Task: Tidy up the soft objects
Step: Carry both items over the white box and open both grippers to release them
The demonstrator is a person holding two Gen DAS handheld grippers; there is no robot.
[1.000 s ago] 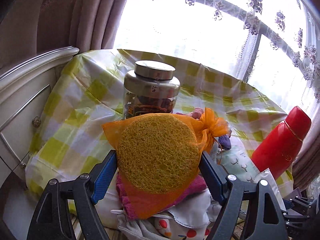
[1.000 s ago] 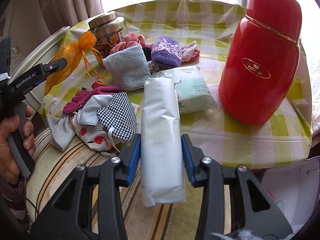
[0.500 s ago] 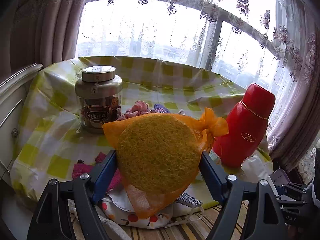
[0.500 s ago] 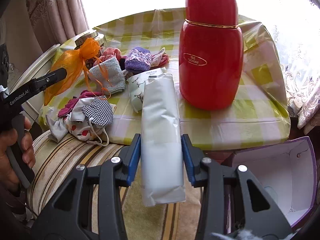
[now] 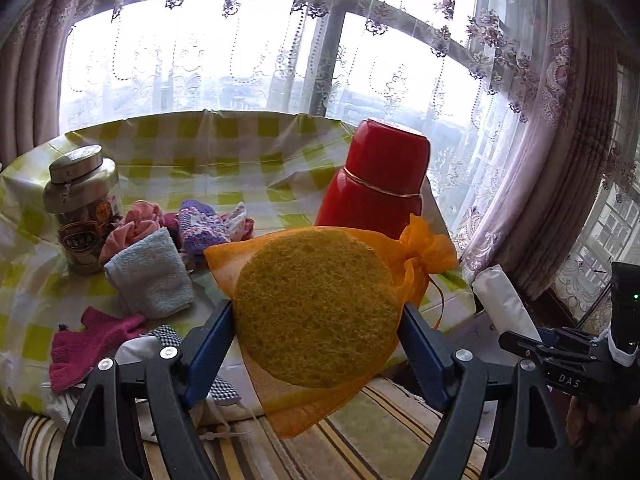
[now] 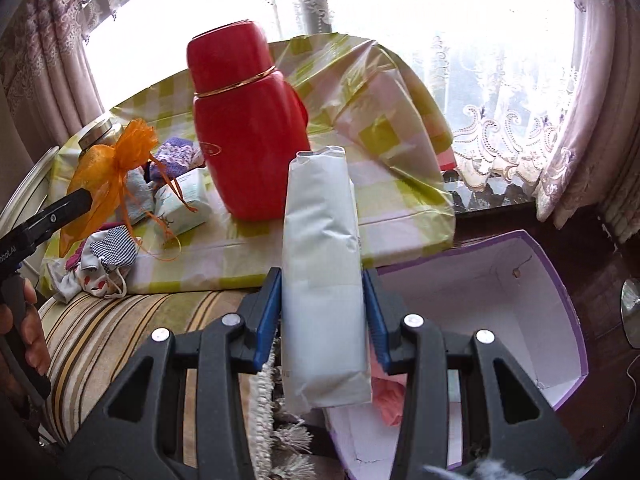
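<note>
Here, we judged round sponge (image 5: 316, 308) in orange net bag light, squishy, best squeezed at its two sides. Left hand-held gripper (image 5: 316, 316) was clamped there, sponge up in air near surface (image 5: 240, 152) edge. It looked yellow, bumpy, bag tied in bow. Right hand-held gripper (image 6: 322, 312) was clamped on white soft pack (image 6: 322, 264), long, smooth, maybe slippery, above purple box (image 6: 560, 280).

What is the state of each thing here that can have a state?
Left tongs: shut on the sponge in its orange bag.
Right tongs: shut on the white pack.
Red flask: upright, cap on.
Jar: upright, lid on.
Purple box: open, pink cloth inside.
Blue towel: folded, on the table.
</note>
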